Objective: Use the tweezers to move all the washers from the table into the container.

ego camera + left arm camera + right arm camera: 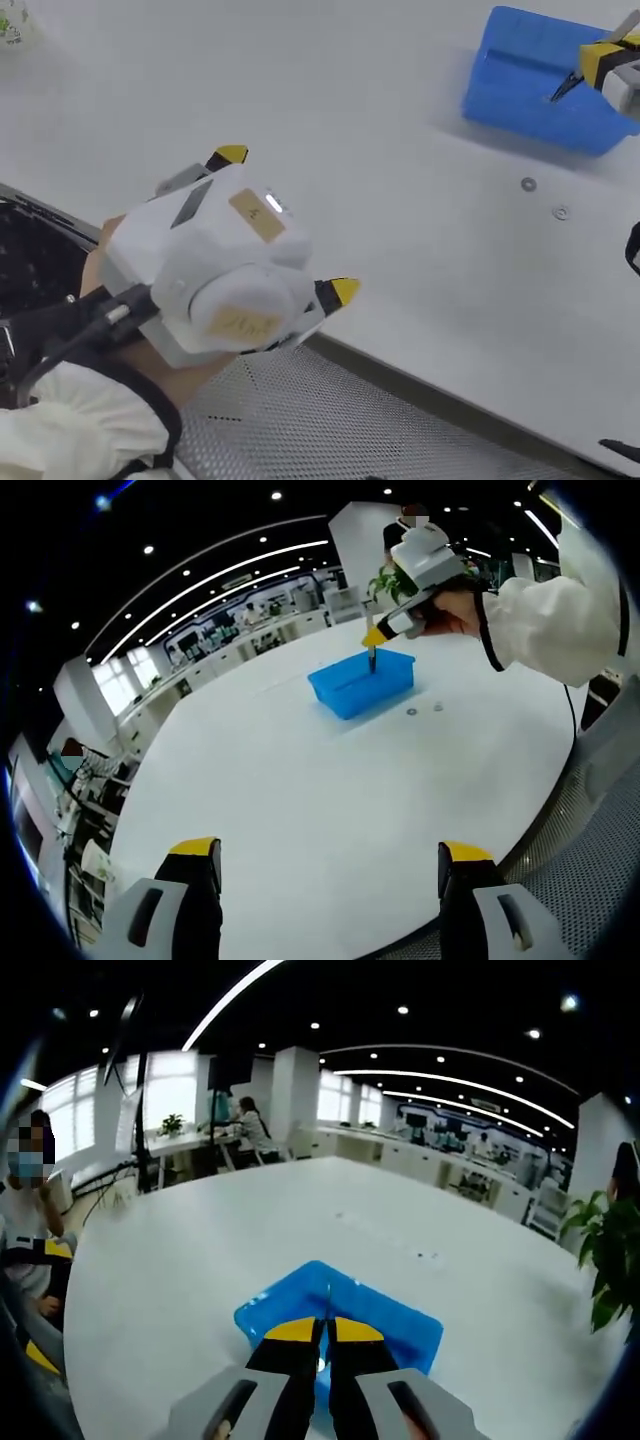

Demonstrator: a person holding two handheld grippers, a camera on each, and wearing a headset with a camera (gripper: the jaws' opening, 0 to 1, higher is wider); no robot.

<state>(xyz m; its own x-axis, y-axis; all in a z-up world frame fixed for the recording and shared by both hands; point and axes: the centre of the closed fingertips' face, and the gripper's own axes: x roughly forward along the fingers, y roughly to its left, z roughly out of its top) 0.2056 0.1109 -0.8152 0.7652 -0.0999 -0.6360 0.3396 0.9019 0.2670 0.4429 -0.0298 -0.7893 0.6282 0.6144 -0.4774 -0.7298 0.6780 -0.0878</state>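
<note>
A blue container (530, 85) stands at the far right of the white table (380, 200). Two small washers (528, 184) (560, 212) lie on the table just in front of it. My right gripper (605, 55) hangs above the container, shut on thin black tweezers (560, 92) whose tips point down into it. My left gripper (287, 222) stands open near the front edge, nothing between its jaws. In the left gripper view, the container (362, 682), washers (411, 711), right gripper (385, 630) and tweezers (371, 658) lie far ahead of my left gripper (330, 855). My right gripper (325, 1330) looks down the tweezers (327, 1305) at the container (400, 1325).
A perforated metal shelf (350, 420) runs below the table's front edge. A black cable (632, 245) crosses the right edge. A potted plant (610, 1250) stands to the right, and a seated person (30, 1220) is at the left.
</note>
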